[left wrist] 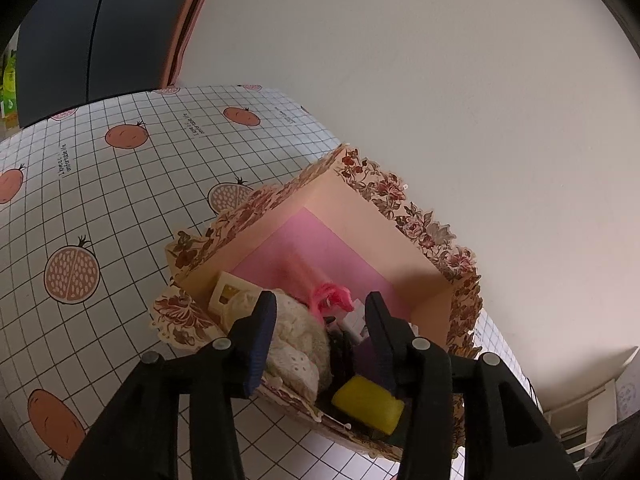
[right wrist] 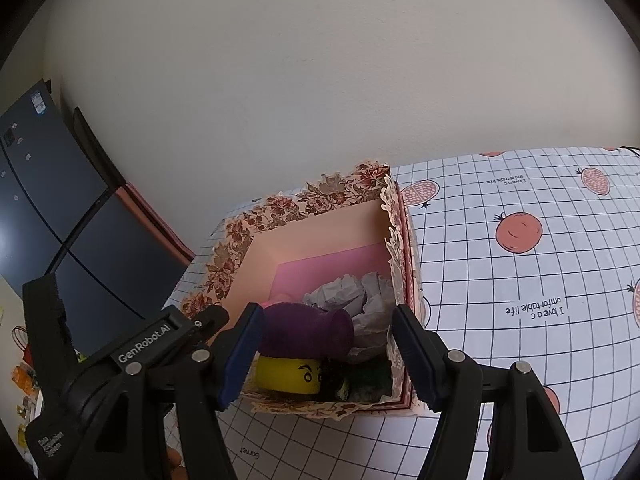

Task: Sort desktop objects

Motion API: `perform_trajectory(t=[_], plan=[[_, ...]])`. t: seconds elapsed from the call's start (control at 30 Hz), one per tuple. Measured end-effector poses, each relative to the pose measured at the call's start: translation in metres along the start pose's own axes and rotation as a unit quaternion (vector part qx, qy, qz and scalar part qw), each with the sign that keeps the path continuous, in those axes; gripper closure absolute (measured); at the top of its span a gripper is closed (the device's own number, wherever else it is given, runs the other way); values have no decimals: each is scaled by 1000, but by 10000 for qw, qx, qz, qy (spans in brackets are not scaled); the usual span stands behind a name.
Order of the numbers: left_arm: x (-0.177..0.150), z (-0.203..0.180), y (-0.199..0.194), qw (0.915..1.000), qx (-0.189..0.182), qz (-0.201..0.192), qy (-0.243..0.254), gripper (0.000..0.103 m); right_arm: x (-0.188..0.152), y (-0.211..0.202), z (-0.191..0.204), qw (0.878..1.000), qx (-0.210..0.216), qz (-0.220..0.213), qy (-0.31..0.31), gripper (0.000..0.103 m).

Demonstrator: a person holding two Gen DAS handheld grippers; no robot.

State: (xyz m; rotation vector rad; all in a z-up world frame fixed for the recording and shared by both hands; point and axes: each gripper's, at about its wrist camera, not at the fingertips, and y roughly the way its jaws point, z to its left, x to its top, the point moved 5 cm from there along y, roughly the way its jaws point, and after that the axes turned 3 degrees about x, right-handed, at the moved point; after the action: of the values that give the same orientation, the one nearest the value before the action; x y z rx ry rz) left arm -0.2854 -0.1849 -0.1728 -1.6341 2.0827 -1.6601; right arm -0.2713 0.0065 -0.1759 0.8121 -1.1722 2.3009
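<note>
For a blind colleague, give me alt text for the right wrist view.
An open floral box on a grid-patterned tablecloth holds a purple vase, a yellow toy and crumpled paper. The open right gripper hovers at its near edge, holding nothing.

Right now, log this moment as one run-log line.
left gripper: open over floral box | right gripper: open, empty | box: purple vase, yellow toy, crumpled paper

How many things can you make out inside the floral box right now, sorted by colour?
In the floral box, as far as both views show:
Yellow: 1, the yellow piece with a drawn face
Purple: 1, the purple vase-shaped thing
Pink: 1, the pink thing
Grey: 1, the crumpled paper
Cream: 2, the lace cloth and the small card
Total: 6; darker bits underneath are unclear.
</note>
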Motion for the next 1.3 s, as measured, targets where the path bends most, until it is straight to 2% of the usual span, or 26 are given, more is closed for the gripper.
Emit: perform_trajectory(t=[0.63, 0.73, 0.8, 0.93, 1.0, 1.07, 1.3], plan=[[-7, -34, -23, 9993, 33, -61, 366, 56, 13, -34, -14, 9997, 61, -203, 140, 33], [-10, -41, -26, 9991, 51, -20, 411, 55, 15, -38, -20, 9998, 3, -126, 143, 33], [-13, -46, -27, 9991, 88, 33, 415, 47, 15, -40, -23, 9999, -63, -71, 129, 33], [-19, -55, -32, 9985, 161, 46, 518, 44, 16, -47, -32, 9997, -161, -21, 182, 31], [-21, -59, -35, 9983, 212, 54, 547, 31, 16, -49, -38, 9996, -212, 64, 198, 28], [-24, -62, -37, 9980, 284, 63, 560, 25, 14, -52, -42, 9993, -311, 105, 152, 27], [-32, -72, -43, 9969, 504, 65, 600, 16, 16, -64, -57, 9985, -477, 106, 231, 10]])
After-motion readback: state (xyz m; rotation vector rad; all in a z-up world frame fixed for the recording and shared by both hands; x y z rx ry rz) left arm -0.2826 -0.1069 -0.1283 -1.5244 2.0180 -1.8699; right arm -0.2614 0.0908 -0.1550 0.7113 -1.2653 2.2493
